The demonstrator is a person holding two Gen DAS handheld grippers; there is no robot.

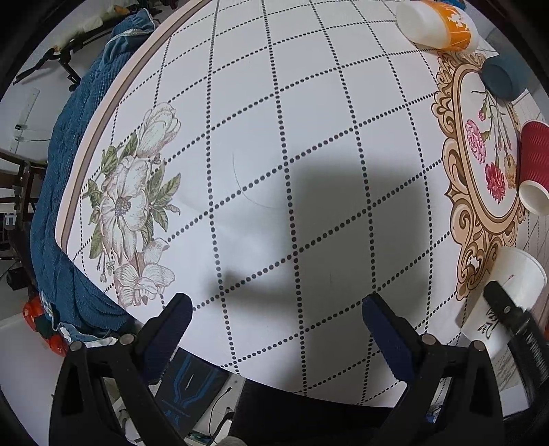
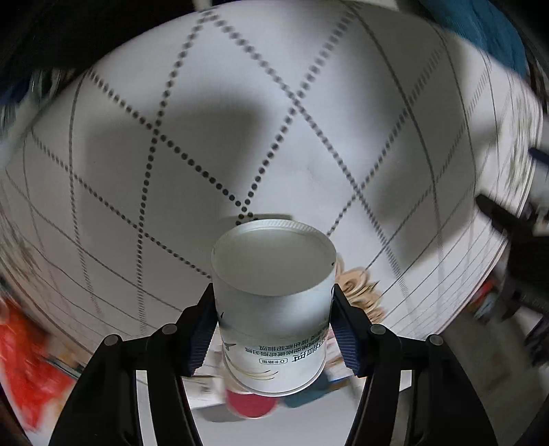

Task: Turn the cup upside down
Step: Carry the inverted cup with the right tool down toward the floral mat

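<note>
My right gripper (image 2: 272, 319) is shut on a white paper cup (image 2: 274, 308) with printed lettering. The cup is held above the table with its base toward the camera's far side and the lettering upside down; the view is motion-blurred. The same cup (image 1: 507, 291) shows at the right edge of the left wrist view, with a black finger (image 1: 511, 315) of the right gripper across it. My left gripper (image 1: 276, 329) is open and empty, low over the near table edge.
The table (image 1: 257, 137) has a white cloth with a dotted grid and flowers. A red ribbed cup (image 1: 533, 164), a dark teal cup (image 1: 504, 77) and an orange-and-white cup (image 1: 435, 24) lie on their sides at the right. A blue blanket (image 1: 68, 171) hangs at the left.
</note>
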